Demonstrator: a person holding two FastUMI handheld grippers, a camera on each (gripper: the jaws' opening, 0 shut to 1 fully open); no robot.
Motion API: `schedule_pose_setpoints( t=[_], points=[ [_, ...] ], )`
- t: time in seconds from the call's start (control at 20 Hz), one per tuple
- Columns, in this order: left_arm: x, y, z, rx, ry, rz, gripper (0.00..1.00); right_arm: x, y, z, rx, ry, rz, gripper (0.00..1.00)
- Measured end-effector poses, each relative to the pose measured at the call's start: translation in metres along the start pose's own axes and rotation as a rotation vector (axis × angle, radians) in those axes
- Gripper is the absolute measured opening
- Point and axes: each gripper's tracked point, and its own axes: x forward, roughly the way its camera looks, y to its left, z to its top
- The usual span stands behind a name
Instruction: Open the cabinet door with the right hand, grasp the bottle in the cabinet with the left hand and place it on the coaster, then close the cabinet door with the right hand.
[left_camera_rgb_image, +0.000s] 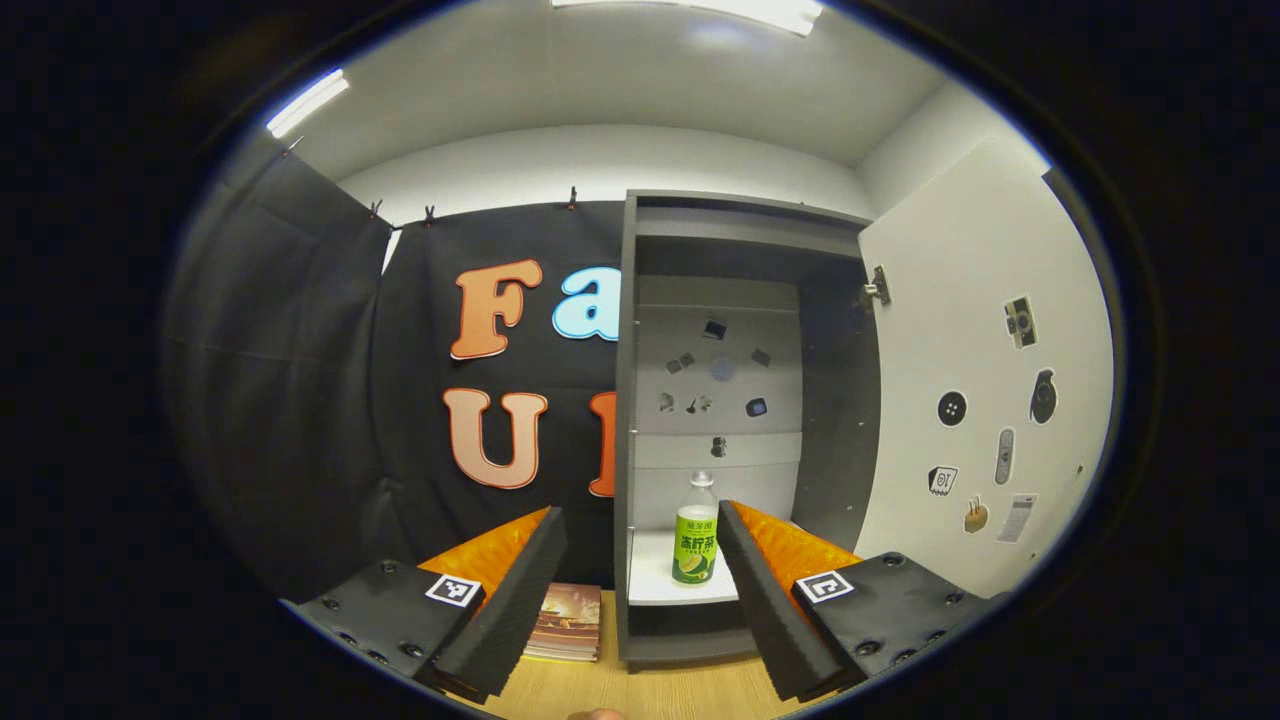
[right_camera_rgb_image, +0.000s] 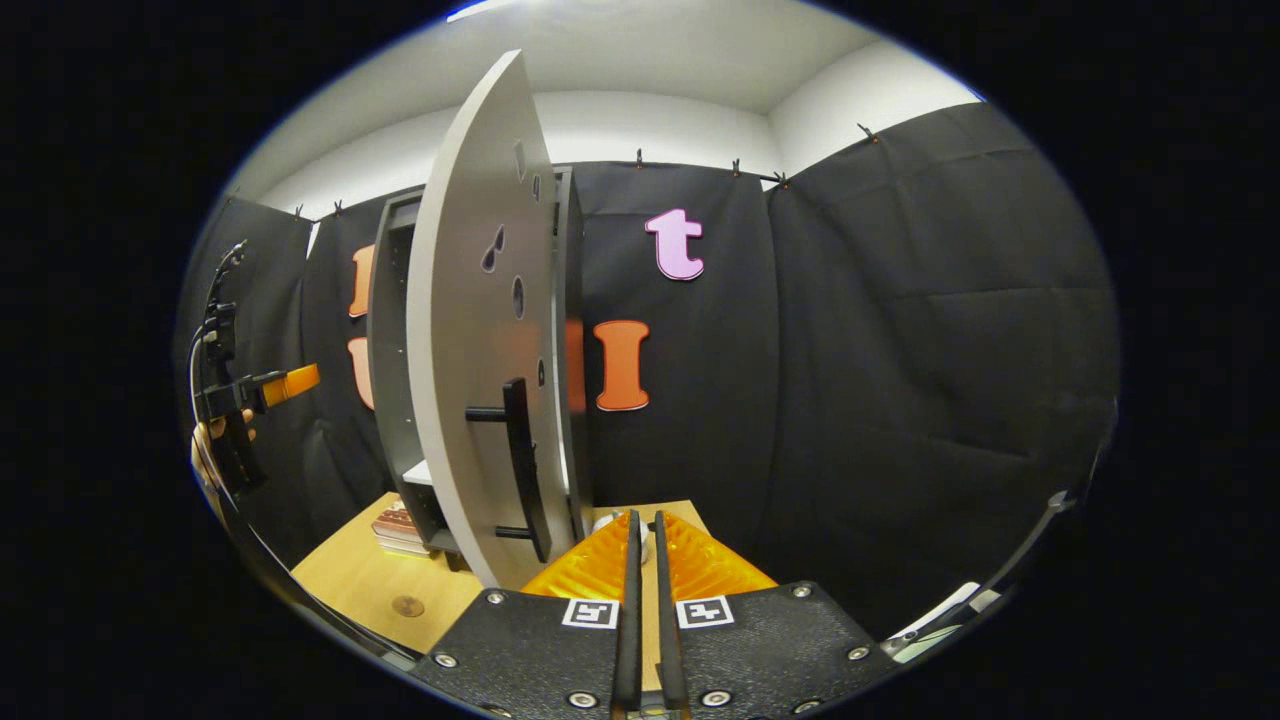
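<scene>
Standing in open cabinet (left_camera_rgb_image: 640, 420), green-labelled bottle (left_camera_rgb_image: 696, 532), left tool (left_camera_rgb_image: 640, 585) wide open, right tool (right_camera_rgb_image: 646, 560) closed, empty.

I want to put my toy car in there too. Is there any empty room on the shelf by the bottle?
Yes. The white shelf is bare left of the bottle, up to the cabinet's left wall. To the right, the left gripper's finger hides the shelf. On the wooden table, bare space lies around the coaster, in front of the books.

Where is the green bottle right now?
In the left gripper view, the bottle stands upright on the white shelf inside the open cabinet, straight ahead between the open left gripper's fingers, not yet held.
</scene>
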Motion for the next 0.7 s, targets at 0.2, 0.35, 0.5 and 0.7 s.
schedule_pose_setpoints(
  t=[0.2, 0.35, 0.5, 0.7],
  points=[
    [0.031, -0.028, -0.016, 0.004, -0.003, -0.036, 0.97, 0.004, -0.011, 0.001, 0.000, -0.010, -0.054, 0.39],
    [0.057, -0.048, -0.027, -0.019, 0.002, -0.075, 0.97, 0.004, -0.018, -0.001, 0.002, -0.001, -0.092, 0.67],
    [0.091, -0.060, -0.034, -0.020, -0.011, -0.086, 0.99, 0.005, -0.021, -0.002, 0.005, -0.001, -0.119, 0.85],
    [0.135, -0.077, -0.048, -0.025, -0.018, -0.112, 1.00, 0.008, -0.027, -0.004, 0.014, 0.008, -0.151, 0.93]
  ],
)
